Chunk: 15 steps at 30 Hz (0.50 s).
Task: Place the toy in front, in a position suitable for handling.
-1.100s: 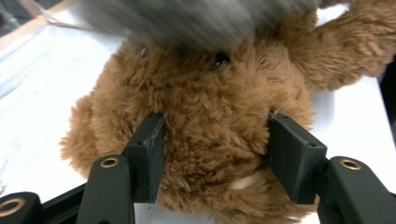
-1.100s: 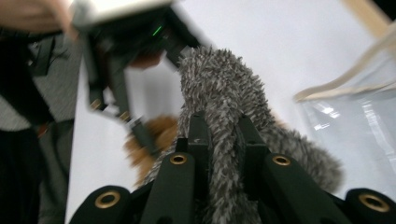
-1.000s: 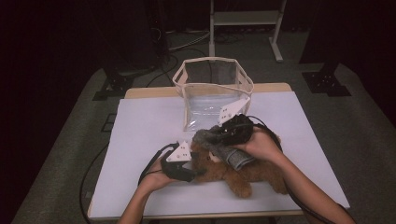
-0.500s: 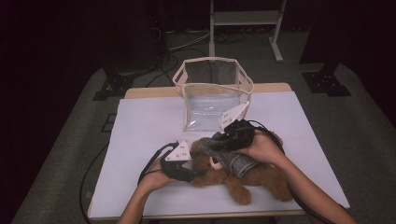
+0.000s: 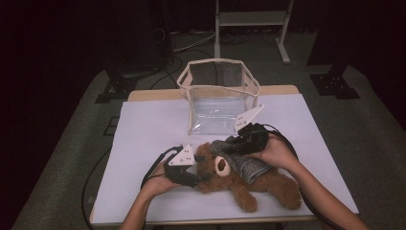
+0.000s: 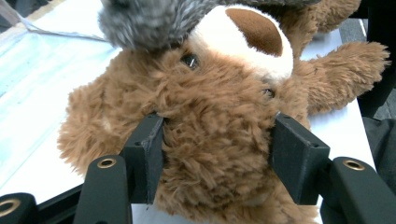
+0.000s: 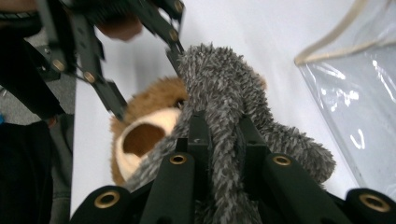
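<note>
A brown teddy bear [image 5: 258, 184] lies on its back on the white table [image 5: 143, 129], head toward the left. My left gripper [image 5: 194, 175] is shut on the bear's head [image 6: 210, 93], with the pads [image 6: 149, 144] pressing into the fur from both sides. A grey fuzzy cloth piece [image 5: 246, 165] lies over the bear's chest and reaches up to its head. My right gripper [image 5: 225, 147] is shut on a fold of this grey cloth [image 7: 219, 74], just above the bear's muzzle [image 7: 140, 140].
A clear plastic bag [image 5: 218, 103] with a beige rim stands open behind the bear, close to the right gripper. Cables trail from both grippers across the table. Dark stands and a white frame stand on the floor beyond the table.
My right gripper has sunk a little with the grey cloth, bringing it closer over the bear's head. The left gripper and the bear have stayed in place.
</note>
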Each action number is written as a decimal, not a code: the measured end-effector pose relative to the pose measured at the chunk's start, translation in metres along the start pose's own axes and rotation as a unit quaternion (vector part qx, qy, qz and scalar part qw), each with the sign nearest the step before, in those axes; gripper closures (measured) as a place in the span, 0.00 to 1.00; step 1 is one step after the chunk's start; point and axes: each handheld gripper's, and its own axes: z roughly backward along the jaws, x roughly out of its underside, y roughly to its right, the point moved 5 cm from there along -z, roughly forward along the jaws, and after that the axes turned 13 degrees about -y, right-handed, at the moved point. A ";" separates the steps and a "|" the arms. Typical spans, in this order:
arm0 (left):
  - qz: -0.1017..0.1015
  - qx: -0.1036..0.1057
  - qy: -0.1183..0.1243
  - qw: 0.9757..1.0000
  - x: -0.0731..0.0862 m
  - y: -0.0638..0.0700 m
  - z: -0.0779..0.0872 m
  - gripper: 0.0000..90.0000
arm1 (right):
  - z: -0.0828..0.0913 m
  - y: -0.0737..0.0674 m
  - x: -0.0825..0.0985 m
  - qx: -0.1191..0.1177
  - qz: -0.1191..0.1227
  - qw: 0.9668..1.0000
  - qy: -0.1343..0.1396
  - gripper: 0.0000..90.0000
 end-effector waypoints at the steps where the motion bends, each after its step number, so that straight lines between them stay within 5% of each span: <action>1: -0.001 -0.001 -0.002 1.000 -0.001 0.000 -0.001 0.44 | 0.002 -0.003 -0.002 0.000 0.001 1.000 0.004 0.88; 4: 0.000 -0.002 -0.002 1.000 -0.001 0.000 -0.002 0.44 | 0.001 -0.010 -0.015 -0.008 0.016 1.000 0.019 0.87; 8: 0.000 -0.007 -0.005 1.000 0.001 -0.001 0.000 0.43 | -0.011 -0.014 -0.023 -0.008 0.026 1.000 0.005 0.87; 15: 0.001 -0.014 0.002 1.000 0.001 -0.003 0.009 0.44 | -0.008 0.009 0.005 0.005 -0.017 1.000 0.005 0.88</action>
